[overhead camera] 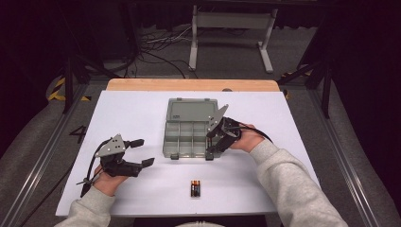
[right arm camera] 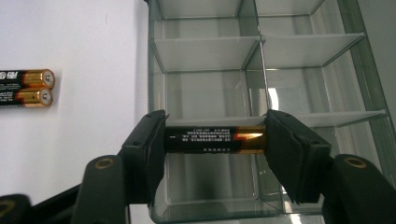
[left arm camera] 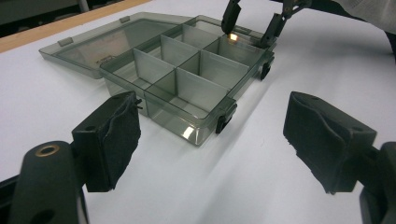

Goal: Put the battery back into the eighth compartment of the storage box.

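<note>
The battery (right arm camera: 215, 139) sits lengthwise between the pads of the right claw (right arm camera: 215, 140), pinched end to end over the near right compartment of the organizer box (overhead camera: 185, 137). It looks like a small, rigid cylinder with some heft for its size; its smooth wrapper and metal caps are probably slippery, and an end-to-end hold gives little contact, so it could pivot or pop out. Gripping across the middle of the barrel would likely be steadier. The box is clear plastic, its lid folded open behind it, and probably light enough to slide if bumped. Two more batteries (overhead camera: 196, 188) lie side by side on the table (overhead camera: 132, 109) in front of the box. The left claw (overhead camera: 142, 152), left of the box, is spread and empty.
</note>
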{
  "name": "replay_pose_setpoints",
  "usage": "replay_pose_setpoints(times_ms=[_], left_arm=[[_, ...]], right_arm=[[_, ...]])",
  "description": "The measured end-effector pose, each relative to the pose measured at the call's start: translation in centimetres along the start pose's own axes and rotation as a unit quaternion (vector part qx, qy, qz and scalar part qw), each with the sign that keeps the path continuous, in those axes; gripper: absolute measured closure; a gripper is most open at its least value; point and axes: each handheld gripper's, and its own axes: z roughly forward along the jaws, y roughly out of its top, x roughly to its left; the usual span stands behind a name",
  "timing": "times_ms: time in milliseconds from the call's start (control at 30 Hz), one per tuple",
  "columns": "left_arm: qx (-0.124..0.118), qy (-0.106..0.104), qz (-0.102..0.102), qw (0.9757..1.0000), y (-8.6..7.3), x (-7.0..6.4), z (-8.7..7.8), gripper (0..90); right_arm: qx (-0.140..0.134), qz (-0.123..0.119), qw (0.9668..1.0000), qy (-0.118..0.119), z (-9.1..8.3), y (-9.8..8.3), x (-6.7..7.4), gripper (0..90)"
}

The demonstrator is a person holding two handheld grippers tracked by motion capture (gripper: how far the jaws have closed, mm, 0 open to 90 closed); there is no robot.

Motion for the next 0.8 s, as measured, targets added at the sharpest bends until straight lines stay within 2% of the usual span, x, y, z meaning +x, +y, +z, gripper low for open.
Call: replay_pose_setpoints(times_ms=[200, 400, 500, 533, 567, 800], left_arm=[[-0.001, 0.000, -0.002, 1.0000, 0.0, 0.0, 0.0, 19.2], [0.000, -0.003, -0.006, 1.0000, 0.0, 0.0, 0.1, 19.1], [-0.001, -0.002, -0.006, 1.0000, 0.0, 0.0, 0.1, 19.1], [-0.001, -0.003, -0.006, 1.0000, 0.0, 0.0, 0.1, 19.2], [-0.001, -0.003, -0.006, 1.0000, 0.0, 0.0, 0.1, 19.2], [-0.001, -0.002, -0.006, 1.0000, 0.0, 0.0, 0.1, 19.1]], right_arm=[[-0.001, -0.003, 0.9999, -0.010, -0.5, 0.0, 0.2, 35.7], [-0.021, 0.006, 0.9993, -0.029, -2.0, 0.7, 1.3, 21.5], [-0.031, 0.005, 0.9990, -0.033, -2.4, 1.0, 1.8, 18.2], [-0.037, 0.005, 0.9987, -0.035, -3.0, 1.3, 2.6, 15.8], [-0.037, 0.005, 0.9987, -0.035, -3.0, 1.3, 2.6, 15.8], [-0.054, 0.007, 0.9975, -0.045, -4.0, 1.9, 5.3, 9.7]])
